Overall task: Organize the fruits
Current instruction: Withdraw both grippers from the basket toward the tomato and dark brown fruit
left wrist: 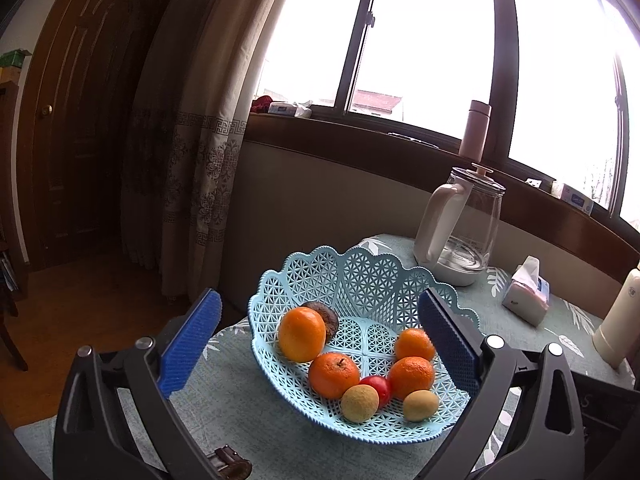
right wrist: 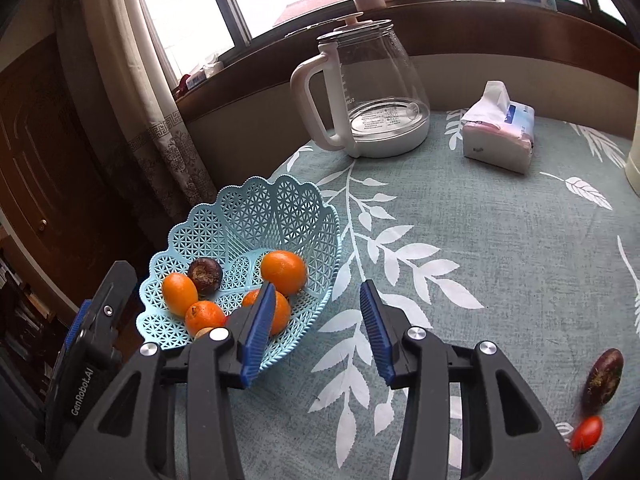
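Note:
A light blue lattice basket stands on the leaf-patterned tablecloth. It holds several oranges, a dark brown fruit, a small red tomato and two tan round fruits. My left gripper is open, its blue pads either side of the basket, nothing held. My right gripper is open and empty over the cloth just right of the basket. A dark brown fruit and a red tomato lie loose at the table's right front.
A glass kettle with a white handle stands at the back of the table. A tissue pack lies to its right. A cream bottle is at the far right. Curtain, wooden door and window sill lie behind.

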The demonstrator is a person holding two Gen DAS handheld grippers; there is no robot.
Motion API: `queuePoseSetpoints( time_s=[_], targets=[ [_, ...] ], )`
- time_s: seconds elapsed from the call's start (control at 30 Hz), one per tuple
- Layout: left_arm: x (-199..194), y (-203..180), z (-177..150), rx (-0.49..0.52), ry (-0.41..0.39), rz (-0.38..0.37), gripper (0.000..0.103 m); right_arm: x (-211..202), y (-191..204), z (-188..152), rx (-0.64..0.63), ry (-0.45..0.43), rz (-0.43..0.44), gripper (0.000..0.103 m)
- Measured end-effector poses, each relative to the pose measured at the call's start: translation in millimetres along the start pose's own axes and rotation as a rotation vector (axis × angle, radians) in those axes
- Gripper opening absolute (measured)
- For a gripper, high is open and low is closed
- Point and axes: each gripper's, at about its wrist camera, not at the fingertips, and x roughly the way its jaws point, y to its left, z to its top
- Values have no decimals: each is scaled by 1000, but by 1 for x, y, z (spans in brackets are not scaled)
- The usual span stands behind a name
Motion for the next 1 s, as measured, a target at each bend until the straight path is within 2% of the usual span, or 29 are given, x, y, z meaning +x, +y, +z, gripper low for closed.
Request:
queuePoseSetpoints(
  time_s=[0.17, 1.0],
  targets=[
    [-2, -3, 0, 16, -8, -2, 100, -15, -8, -8, 21, -38, -26, 44],
    [-9, -16, -2, 80, -53, 1, 100, -63, -82, -49, 169, -66, -170, 45]
  ],
)
